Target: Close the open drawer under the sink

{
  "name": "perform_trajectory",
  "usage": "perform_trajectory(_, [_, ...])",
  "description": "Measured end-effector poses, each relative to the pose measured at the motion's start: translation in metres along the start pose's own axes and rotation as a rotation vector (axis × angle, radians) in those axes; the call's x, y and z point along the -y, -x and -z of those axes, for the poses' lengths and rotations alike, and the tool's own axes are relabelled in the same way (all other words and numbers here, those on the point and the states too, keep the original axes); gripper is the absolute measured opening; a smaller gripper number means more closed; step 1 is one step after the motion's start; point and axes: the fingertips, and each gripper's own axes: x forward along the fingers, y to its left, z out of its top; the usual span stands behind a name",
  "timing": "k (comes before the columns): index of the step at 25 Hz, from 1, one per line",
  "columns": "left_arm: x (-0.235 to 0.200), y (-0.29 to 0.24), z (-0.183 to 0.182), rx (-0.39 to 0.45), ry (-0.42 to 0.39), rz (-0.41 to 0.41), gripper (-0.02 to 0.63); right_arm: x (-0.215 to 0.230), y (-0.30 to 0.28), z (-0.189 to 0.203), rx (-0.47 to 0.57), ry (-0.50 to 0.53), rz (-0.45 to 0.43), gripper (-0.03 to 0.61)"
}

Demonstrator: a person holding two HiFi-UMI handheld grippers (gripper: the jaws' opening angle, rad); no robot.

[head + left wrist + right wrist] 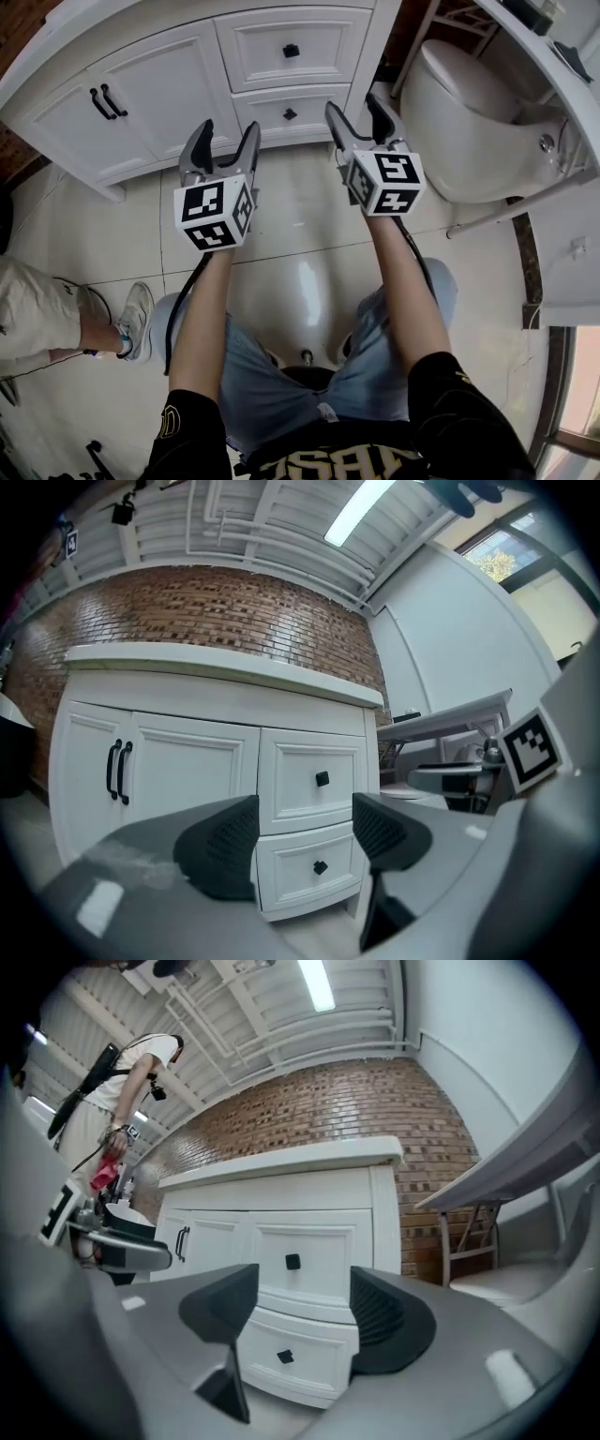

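Holding left gripper (228,129) and right gripper (354,105) level, fingers apart and empty. Facing the lower drawer (281,117), ahead of the fingertips, untouched.

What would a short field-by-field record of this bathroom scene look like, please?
Vanity: white, against brick wall
Left claw: open, empty
Right claw: open, empty
Upper drawer: looks shut
Lower drawer: looks shut
Cabinet doors: shut, black handles
Toilet: right of vanity
Floor: pale tiles
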Motion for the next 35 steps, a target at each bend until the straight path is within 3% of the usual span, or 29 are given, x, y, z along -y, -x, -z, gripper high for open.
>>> perform_trajectory(4, [0.019,0.012,-0.001,0.038,-0.042,-0.003,0.311,0.001,0.036,-0.014,0.049,0.03,0.06,0.37])
perform_trajectory(7, [0.024,0.024,0.015,0.024,-0.086,-0.033,0.311,-0.015,0.051,0.006,-0.013,0.136,0.014,0.401])
perform_trajectory(11, [0.014,0.034,0.029,-0.009,-0.063,-0.06,0.311,-0.011,0.067,0.027,-0.065,0.204,0.016,0.411])
perform_trajectory(13, [0.012,0.034,0.028,-0.01,-0.046,-0.063,0.311,0.005,0.072,0.033,-0.08,0.171,0.043,0.411])
perform_trajectory(18, [0.014,0.029,0.033,-0.025,-0.037,-0.043,0.311,0.041,0.077,0.041,-0.09,-0.052,0.111,0.41])
perform_trajectory(23, [0.022,0.021,0.046,-0.072,-0.067,-0.018,0.311,0.034,0.073,0.033,-0.087,0.042,0.084,0.41])
perform_trajectory(28, [0.023,0.014,0.05,-0.076,-0.056,-0.004,0.311,0.034,0.063,0.045,-0.112,0.01,0.067,0.41])
perform_trajectory(35, [0.023,0.011,0.042,-0.051,-0.05,0.012,0.311,0.027,0.048,0.048,-0.126,0.039,0.053,0.407])
